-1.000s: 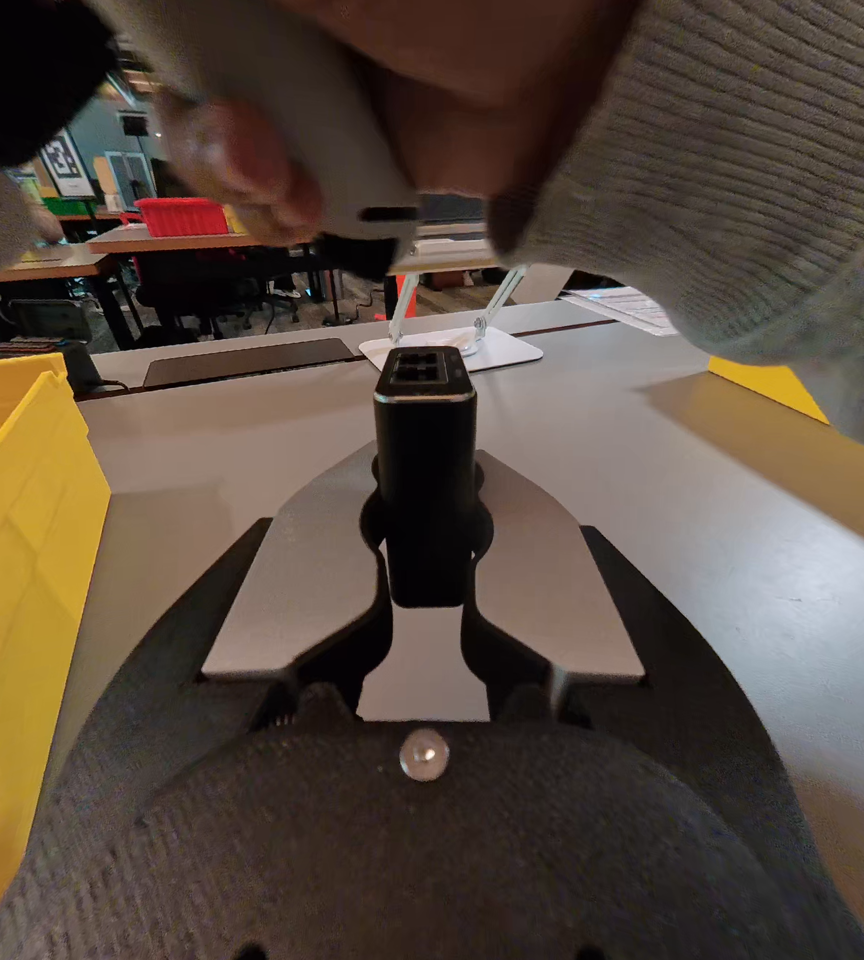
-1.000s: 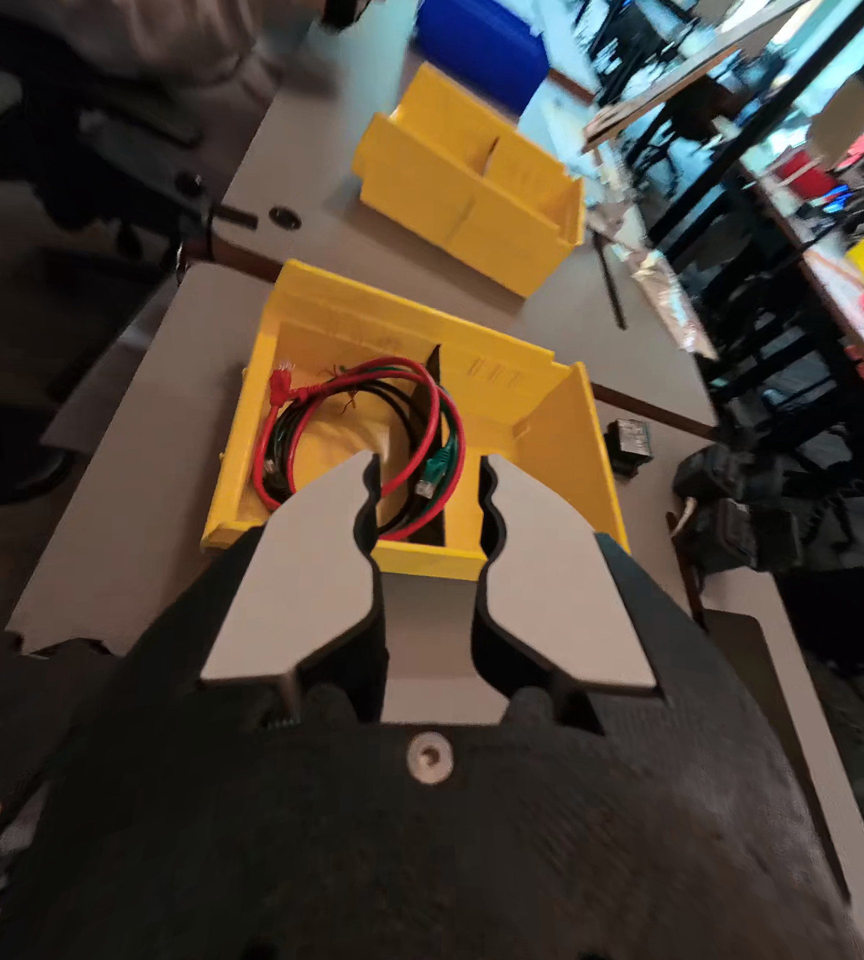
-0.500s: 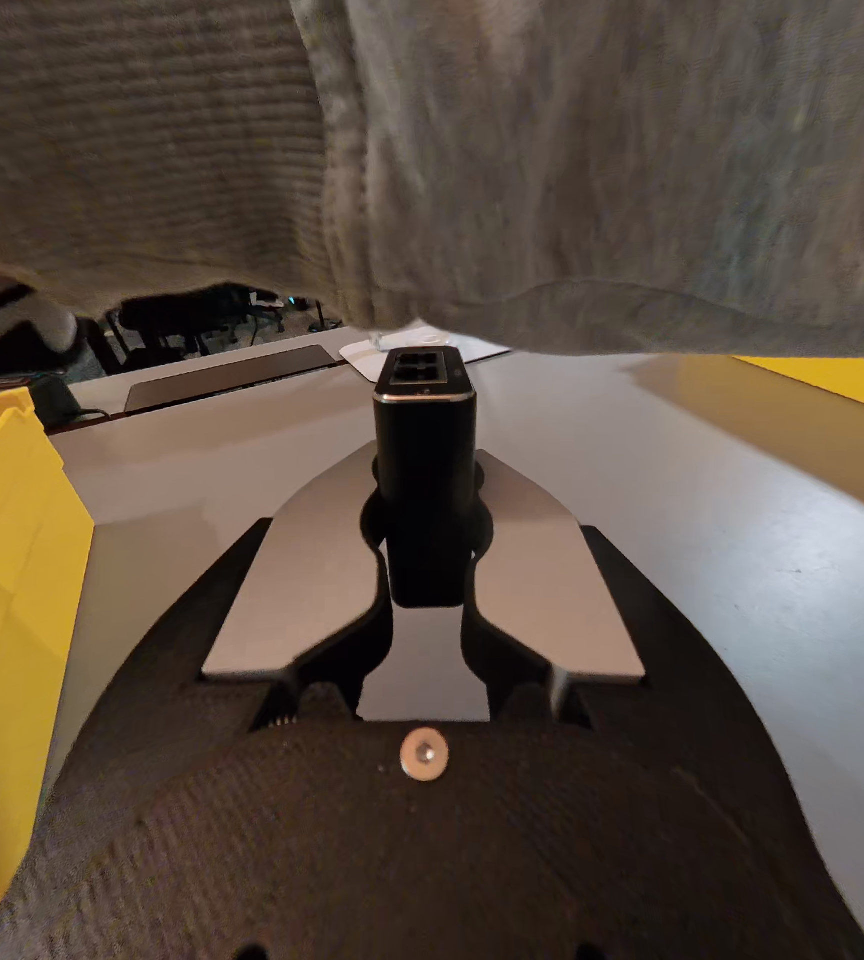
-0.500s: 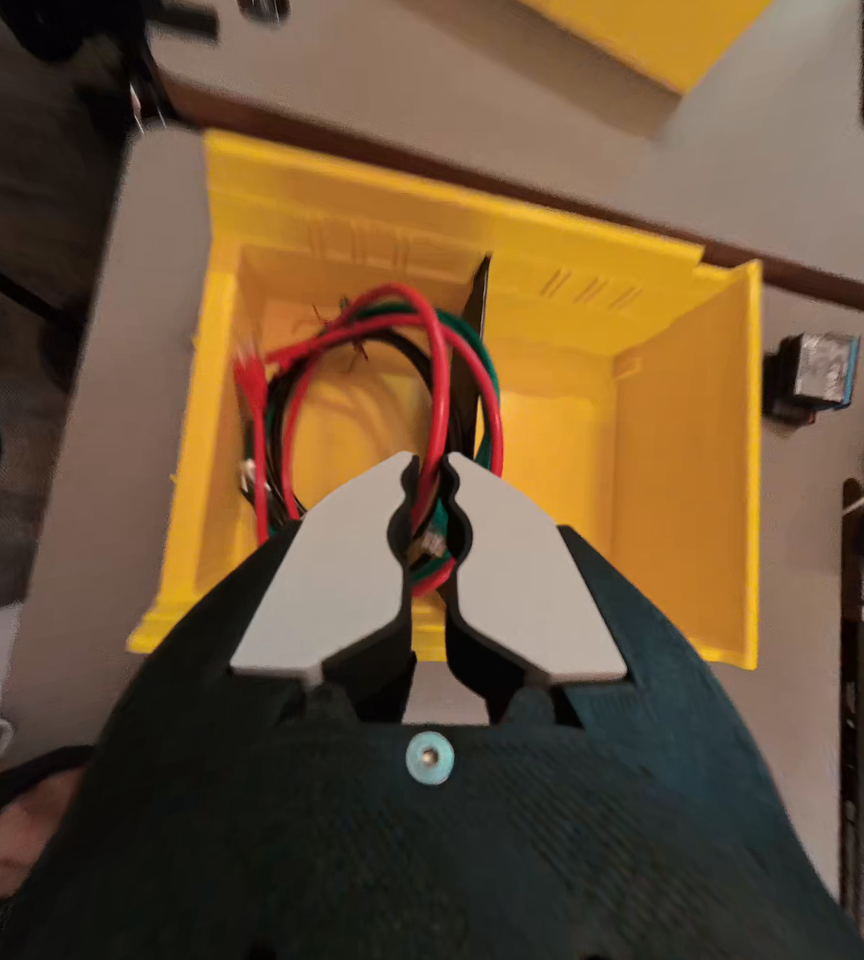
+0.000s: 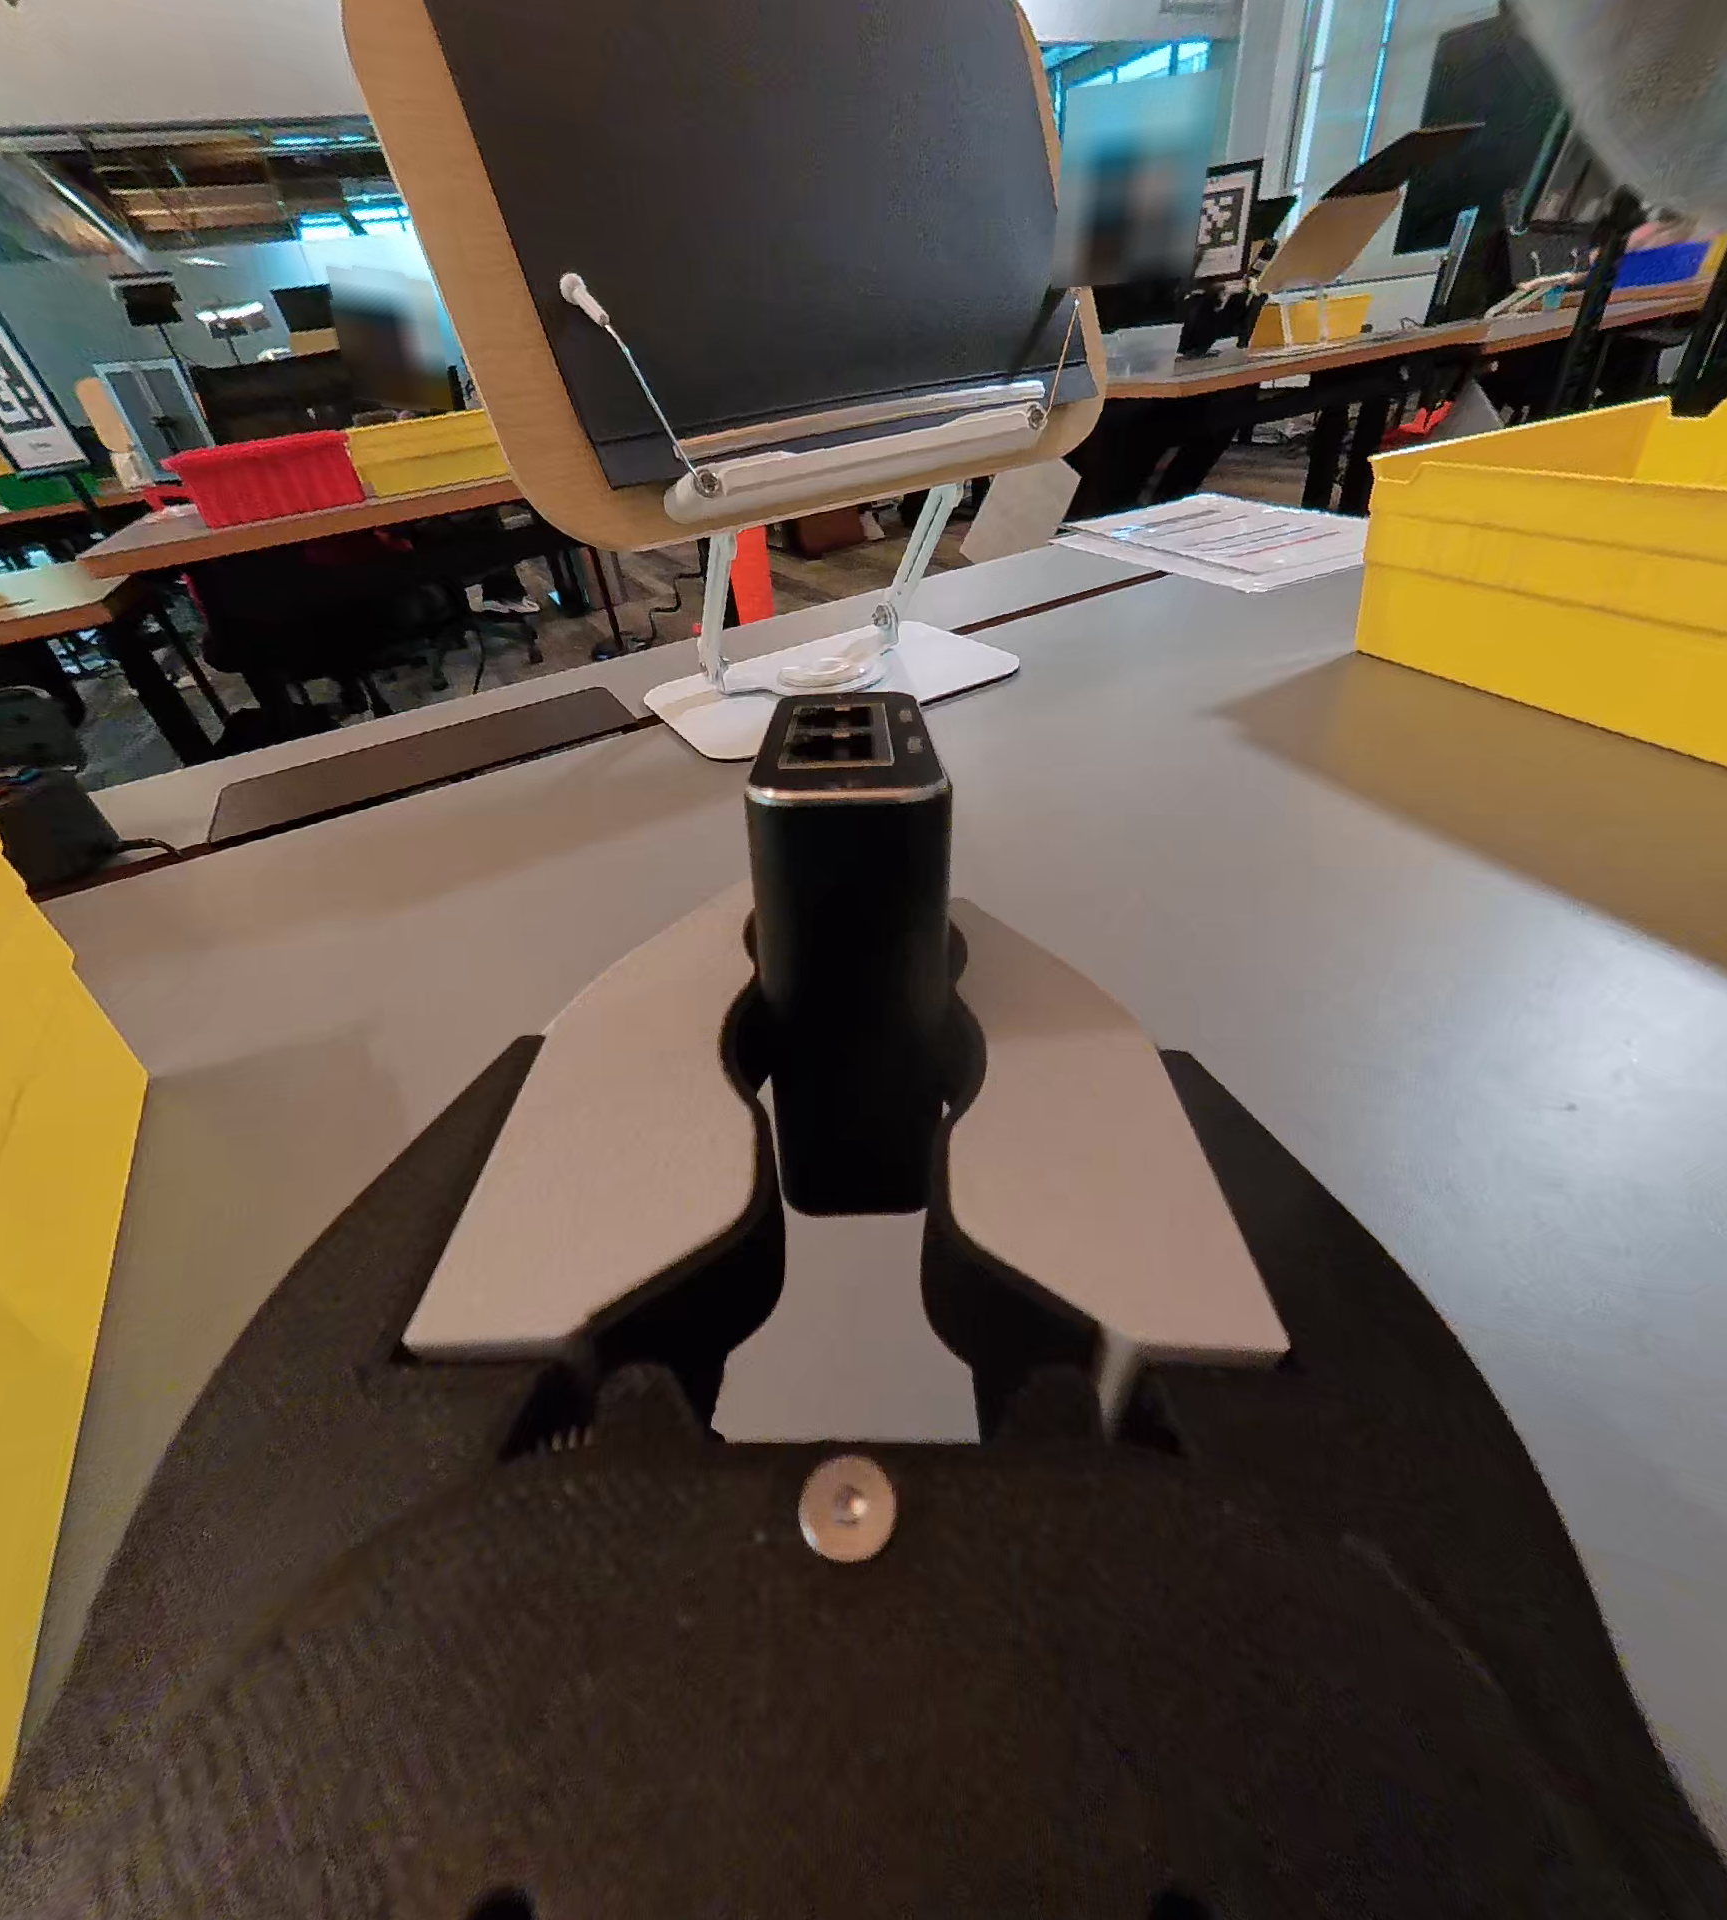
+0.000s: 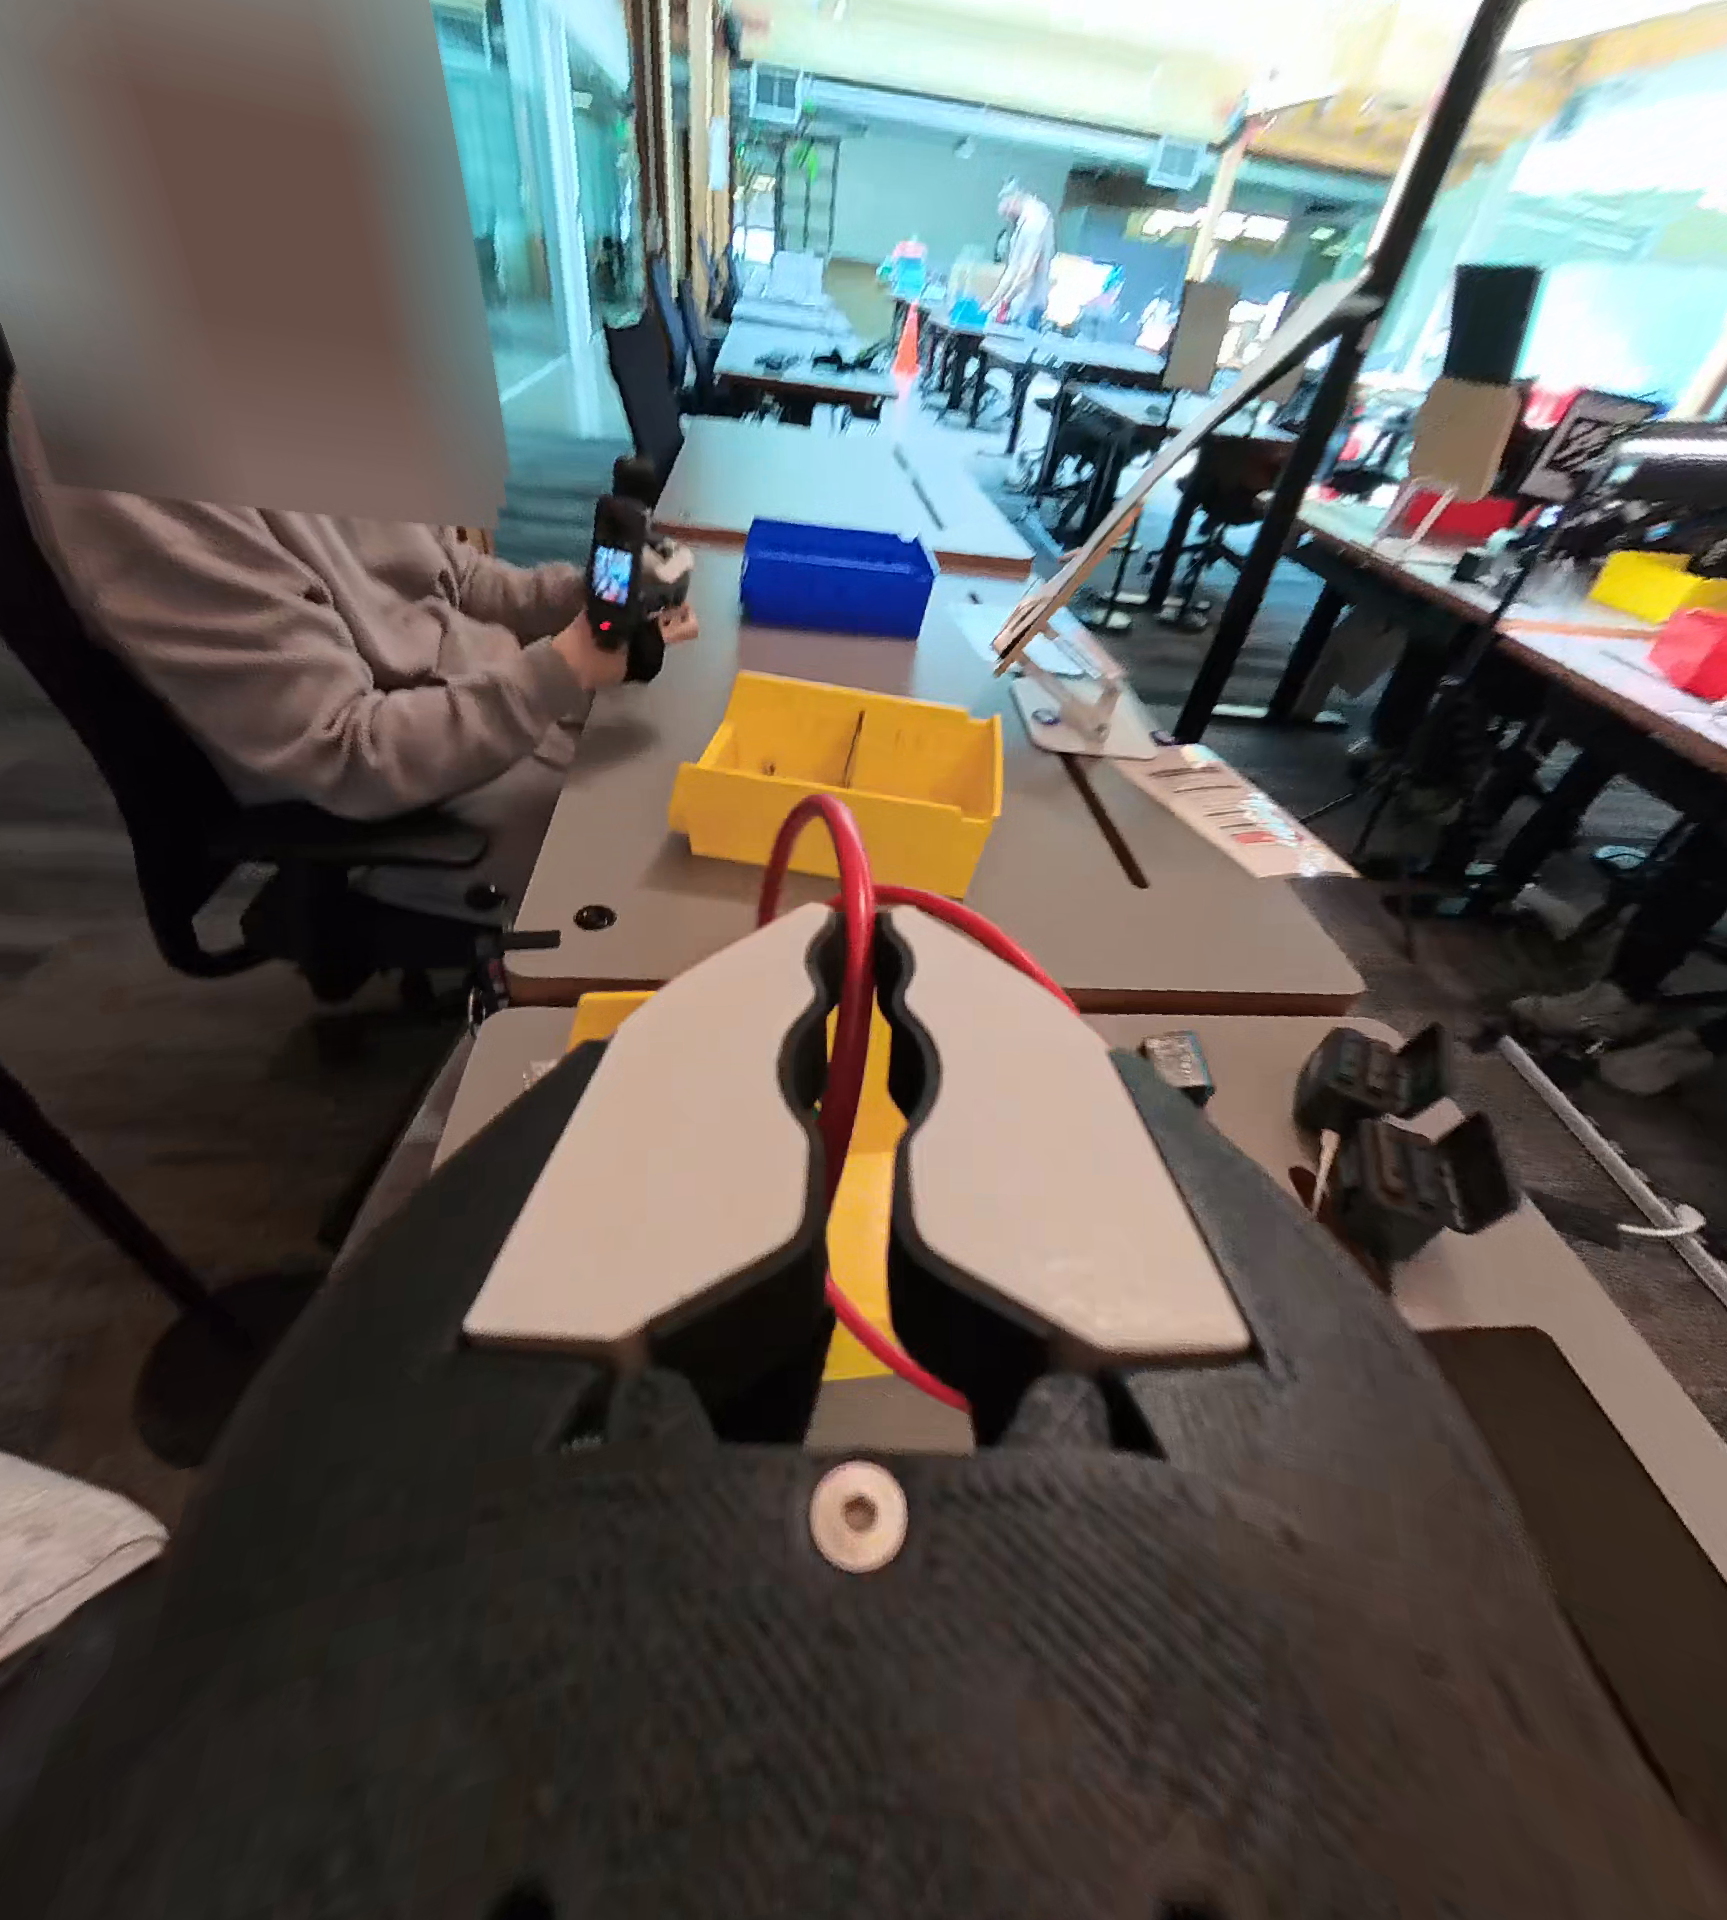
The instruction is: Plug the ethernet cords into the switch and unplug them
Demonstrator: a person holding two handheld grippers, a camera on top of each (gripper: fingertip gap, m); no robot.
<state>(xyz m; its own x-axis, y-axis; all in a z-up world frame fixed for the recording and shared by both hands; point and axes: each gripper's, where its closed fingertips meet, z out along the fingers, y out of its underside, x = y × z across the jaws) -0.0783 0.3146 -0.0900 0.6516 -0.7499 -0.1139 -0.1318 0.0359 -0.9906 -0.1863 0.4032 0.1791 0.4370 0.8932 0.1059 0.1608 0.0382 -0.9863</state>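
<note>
gripping the black switch (image 5: 846,997) — right tool (image 6: 857,940) pinches red cord (image 6: 843,1049).

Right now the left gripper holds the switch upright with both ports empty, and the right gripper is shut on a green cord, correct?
Not quite: the cord in the right gripper is red, as the right wrist view shows. The rest stands: left gripper holds the switch upright, ports empty.

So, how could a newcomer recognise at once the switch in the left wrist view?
Start from the grey table with yellow bins at both sides. At its middle the left gripper clamps the switch, a small black upright block. Only it shows two empty ports on its top face.
</note>
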